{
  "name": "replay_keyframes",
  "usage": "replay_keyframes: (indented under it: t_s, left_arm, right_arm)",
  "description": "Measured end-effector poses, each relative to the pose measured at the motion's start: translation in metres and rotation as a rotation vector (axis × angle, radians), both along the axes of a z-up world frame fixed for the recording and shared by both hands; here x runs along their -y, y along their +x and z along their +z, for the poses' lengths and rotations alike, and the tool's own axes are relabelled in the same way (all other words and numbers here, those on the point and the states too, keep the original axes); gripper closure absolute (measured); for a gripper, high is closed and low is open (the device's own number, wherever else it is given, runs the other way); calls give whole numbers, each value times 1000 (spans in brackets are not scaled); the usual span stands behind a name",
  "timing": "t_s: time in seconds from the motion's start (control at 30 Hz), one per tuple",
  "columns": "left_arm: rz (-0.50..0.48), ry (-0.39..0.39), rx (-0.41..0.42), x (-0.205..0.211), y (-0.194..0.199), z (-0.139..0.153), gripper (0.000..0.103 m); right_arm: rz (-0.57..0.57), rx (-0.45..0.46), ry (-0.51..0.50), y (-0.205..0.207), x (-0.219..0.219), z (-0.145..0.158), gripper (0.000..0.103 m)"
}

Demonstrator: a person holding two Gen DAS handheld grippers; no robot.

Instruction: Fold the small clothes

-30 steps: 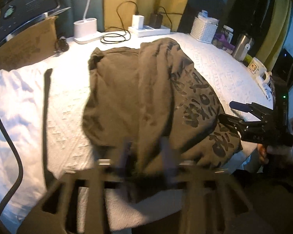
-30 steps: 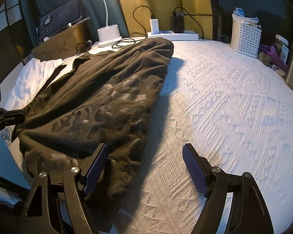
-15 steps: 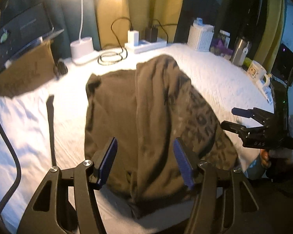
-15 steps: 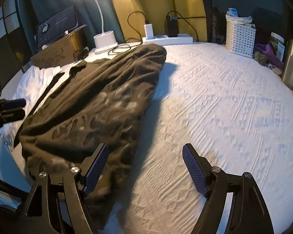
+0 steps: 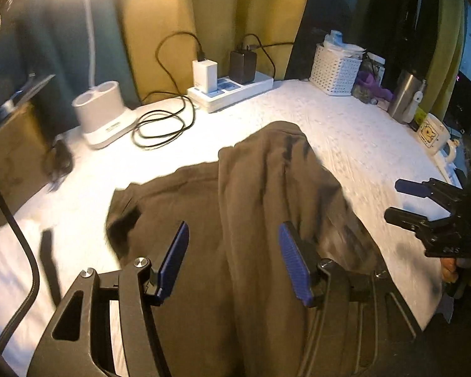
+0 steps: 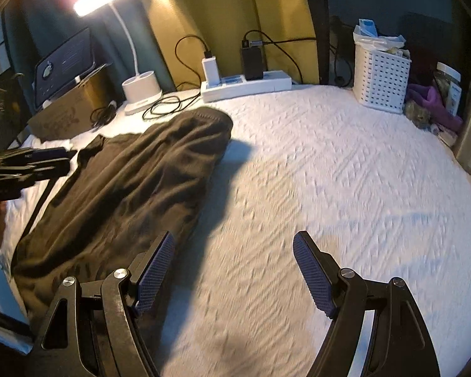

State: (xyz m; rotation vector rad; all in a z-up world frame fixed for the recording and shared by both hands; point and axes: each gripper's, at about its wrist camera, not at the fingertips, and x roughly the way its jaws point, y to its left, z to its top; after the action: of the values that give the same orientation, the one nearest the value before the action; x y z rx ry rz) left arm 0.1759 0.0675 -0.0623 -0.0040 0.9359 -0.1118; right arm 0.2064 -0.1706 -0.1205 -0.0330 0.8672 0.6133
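A dark brown garment [image 5: 241,220] lies partly folded on the white textured cloth of the table [image 5: 345,132]; it also shows at the left of the right wrist view [image 6: 135,188]. My left gripper [image 5: 234,259] is open and empty, hovering above the near part of the garment. My right gripper [image 6: 234,271] is open and empty, above the bare cloth just right of the garment's edge. Each gripper shows in the other's view: the right one at the right edge [image 5: 405,201], the left one at the left edge [image 6: 44,160].
At the back stand a white lamp base [image 5: 102,114], a coiled black cable [image 5: 160,125], a power strip with chargers [image 5: 232,89] and a white basket [image 5: 336,69]. A steel tumbler [image 5: 405,97] and mug [image 5: 433,133] sit far right. A cardboard box [image 6: 69,110] is at left.
My left gripper has opened, let go of the garment's near edge and risen above it. Both grippers have lifted and tilted up; the garment lies still.
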Motion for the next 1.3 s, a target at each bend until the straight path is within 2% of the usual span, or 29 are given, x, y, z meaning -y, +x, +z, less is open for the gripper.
replay_keyframes:
  t_s: [0.13, 0.27, 0.43, 0.5, 0.57, 0.67, 1.0, 1.17, 1.3]
  left_arm:
    - [-22, -7, -39, -2, 38, -22, 44]
    - [-35, -30, -50, -6, 60, -36, 44]
    - [-40, -94, -52, -10, 79, -48, 47]
    - [-67, -109, -58, -7, 82, -51, 70]
    - [-88, -114, -66, -4, 83, -52, 87]
    - [-84, -101, -38, -4, 79, -46, 95]
    - [-51, -128, 110, -20, 45, 13, 99]
    - [-28, -122, 128, -35, 29, 32, 99]
    - [11, -137, 104, -54, 23, 25, 98]
  right_arm:
    - [9, 1, 20, 20, -7, 0, 23]
    - [17, -4, 20, 39, -16, -3, 24]
    - [34, -8, 22, 59, -27, -5, 24]
    - [33, -9, 29, 66, -31, -6, 24]
    - [35, -18, 44, 74, -36, -9, 24]
    - [36, -37, 54, 82, -44, -14, 24]
    - [35, -25, 41, 83, -66, -10, 24]
    - [48, -5, 34, 78, -78, -1, 24]
    - [69, -13, 35, 78, -95, -3, 24]
